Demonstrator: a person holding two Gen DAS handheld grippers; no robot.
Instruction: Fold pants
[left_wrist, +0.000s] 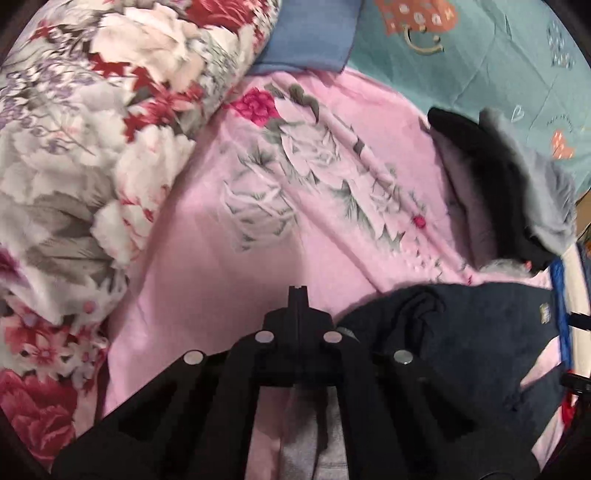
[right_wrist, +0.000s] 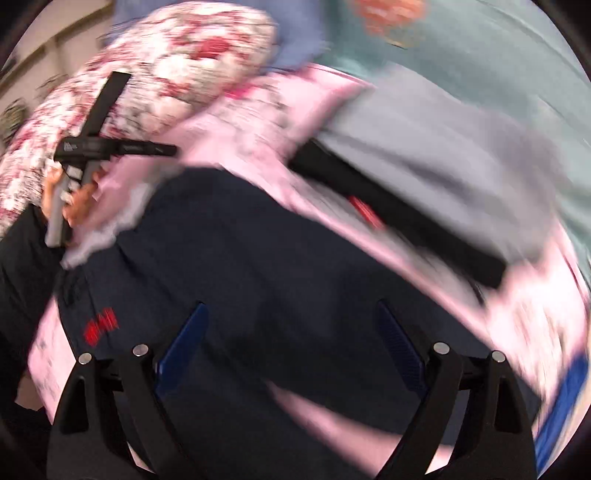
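Dark navy pants (left_wrist: 472, 339) lie crumpled on the pink floral sheet (left_wrist: 229, 258), just right of my left gripper (left_wrist: 297, 293). Its black fingers are pressed together with nothing seen between them, hovering over bare sheet. In the right wrist view, which is motion-blurred, the navy pants (right_wrist: 258, 258) fill the middle, with a red logo (right_wrist: 101, 326) at their left. My right gripper (right_wrist: 291, 332) stands wide open just above them, its blue pads (right_wrist: 184, 339) far apart. A hand holds the left gripper (right_wrist: 170, 149) beyond the pants' far left corner.
A rolled floral quilt (left_wrist: 92, 147) borders the sheet on the left. A blue pillow (left_wrist: 310, 33) and a teal sheet (left_wrist: 498, 55) lie at the back. A grey and black garment (left_wrist: 495, 177) sits at the right, seen as the grey garment (right_wrist: 443, 155) beyond the pants.
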